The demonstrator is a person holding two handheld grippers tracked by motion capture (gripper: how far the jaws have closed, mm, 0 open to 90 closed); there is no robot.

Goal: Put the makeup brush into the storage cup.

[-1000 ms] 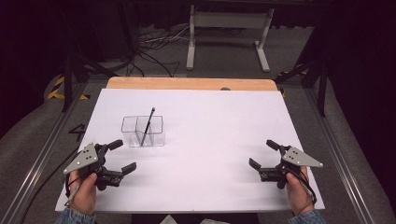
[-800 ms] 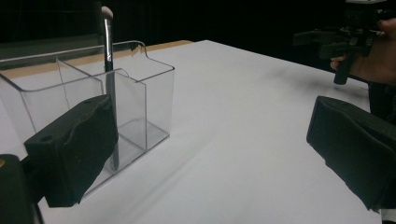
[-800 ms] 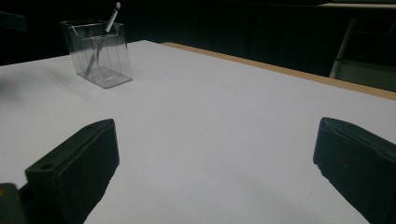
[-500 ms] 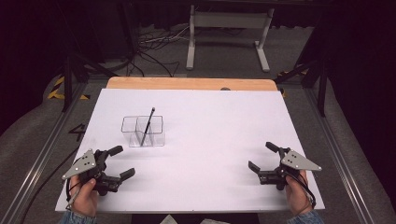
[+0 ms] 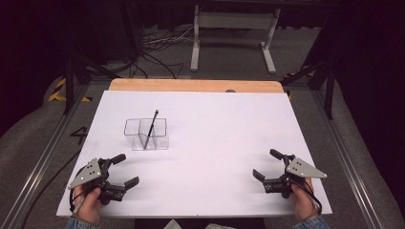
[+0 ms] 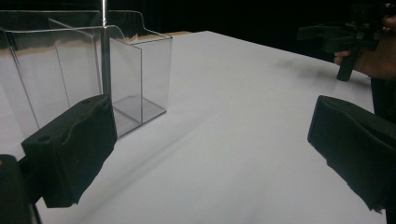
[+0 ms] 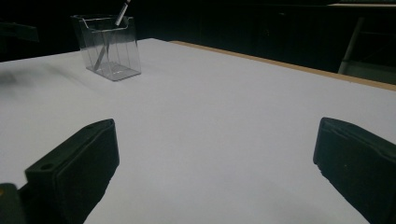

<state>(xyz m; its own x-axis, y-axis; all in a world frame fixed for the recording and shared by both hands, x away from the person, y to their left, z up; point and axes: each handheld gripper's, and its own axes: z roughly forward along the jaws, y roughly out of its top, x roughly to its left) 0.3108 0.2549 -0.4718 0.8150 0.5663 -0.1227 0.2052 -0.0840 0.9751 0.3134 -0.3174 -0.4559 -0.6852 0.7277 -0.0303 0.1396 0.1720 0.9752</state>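
Note:
A clear plastic organiser (image 5: 145, 134) with side-by-side compartments stands on the white table (image 5: 224, 129), left of centre. A dark pen (image 5: 152, 126) leans upright in it. My left gripper (image 5: 128, 168) is open and holds nothing, near the front left, a little in front of the organiser. In the left gripper view the organiser (image 6: 93, 70) and pen (image 6: 105, 60) stand close behind the left jaw of this gripper (image 6: 210, 112). My right gripper (image 5: 264, 162) is open and holds nothing at the front right. The right gripper view, with its gripper (image 7: 215, 135) low in frame, shows the organiser (image 7: 108, 46) far off.
A wooden strip (image 5: 196, 85) runs along the table's far edge. Beyond it on the floor are a metal stand (image 5: 231, 28) and loose cables (image 5: 157, 45). Metal rails (image 5: 346, 157) flank the table. The other hand's gripper (image 6: 345, 35) is visible across the table.
My left gripper has drawn back slightly toward the front edge of the table. The right gripper has hardly moved. Both stay open.

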